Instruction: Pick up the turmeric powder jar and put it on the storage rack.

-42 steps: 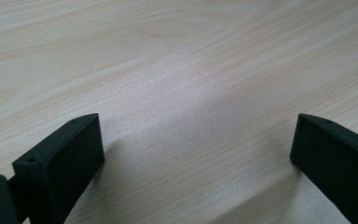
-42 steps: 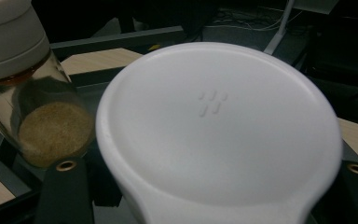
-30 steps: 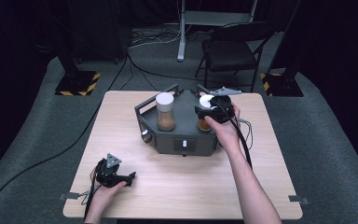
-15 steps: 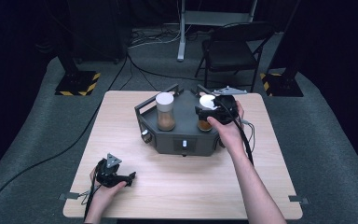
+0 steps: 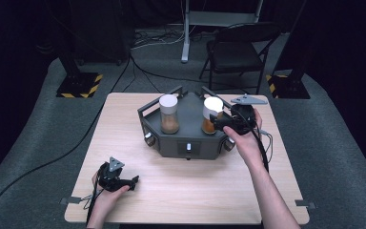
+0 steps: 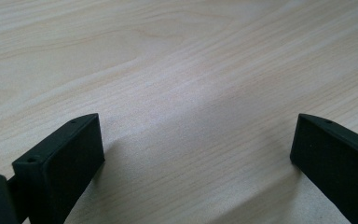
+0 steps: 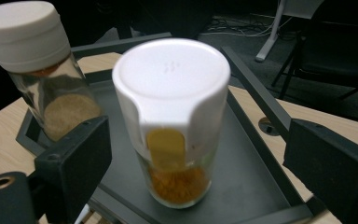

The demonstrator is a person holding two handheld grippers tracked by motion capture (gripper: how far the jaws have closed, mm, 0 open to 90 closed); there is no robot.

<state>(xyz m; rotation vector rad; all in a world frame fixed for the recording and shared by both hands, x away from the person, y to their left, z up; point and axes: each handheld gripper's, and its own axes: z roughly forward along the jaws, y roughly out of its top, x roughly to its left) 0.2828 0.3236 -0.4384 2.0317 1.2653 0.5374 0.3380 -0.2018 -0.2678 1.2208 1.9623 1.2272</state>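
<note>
My right gripper (image 7: 196, 154) has just been opening; its jaws stand wide on either side of the orange spice jar (image 7: 175, 121), touching nothing, jar upright on the dark tray (image 7: 247, 186). My left gripper (image 6: 193, 154) gapes empty over bare table (image 6: 177, 70)

Bare forearms, 2 black handheld grippers, blocky black fingers (image 6: 58, 158), grey triangular top plates, trailing cables

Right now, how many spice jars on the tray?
2. The brown-powder jar stands on the dark tray at its left; the orange-spice jar at its right, by the right gripper. None seem hidden.
</note>
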